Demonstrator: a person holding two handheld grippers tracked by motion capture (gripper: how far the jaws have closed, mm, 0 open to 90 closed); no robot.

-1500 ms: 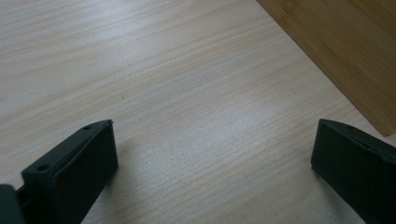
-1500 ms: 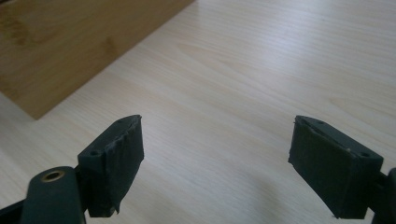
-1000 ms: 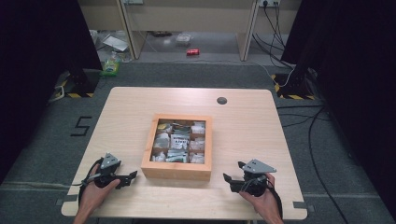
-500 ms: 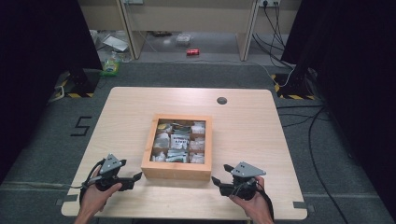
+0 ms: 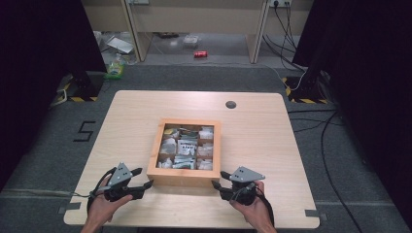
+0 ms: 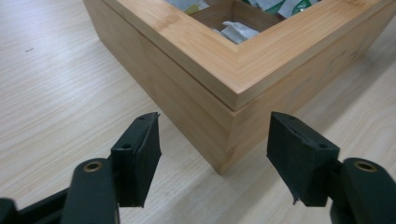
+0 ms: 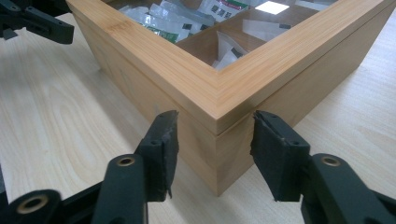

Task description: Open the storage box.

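left tool [image 6: 212, 158]: closing, released, astride square bamboo box [image 6: 243, 79] corner | right tool [image 7: 212, 156]: closing, released, astride opposite corner | matte woodgrain surface [image 5: 262, 131] beneath

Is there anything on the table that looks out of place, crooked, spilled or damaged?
Nothing stands out. The wooden box sits flat and square to the table, its corners look intact in both gripper views, and the packets stay inside their compartments. A red can and some litter lie on the floor behind the table.
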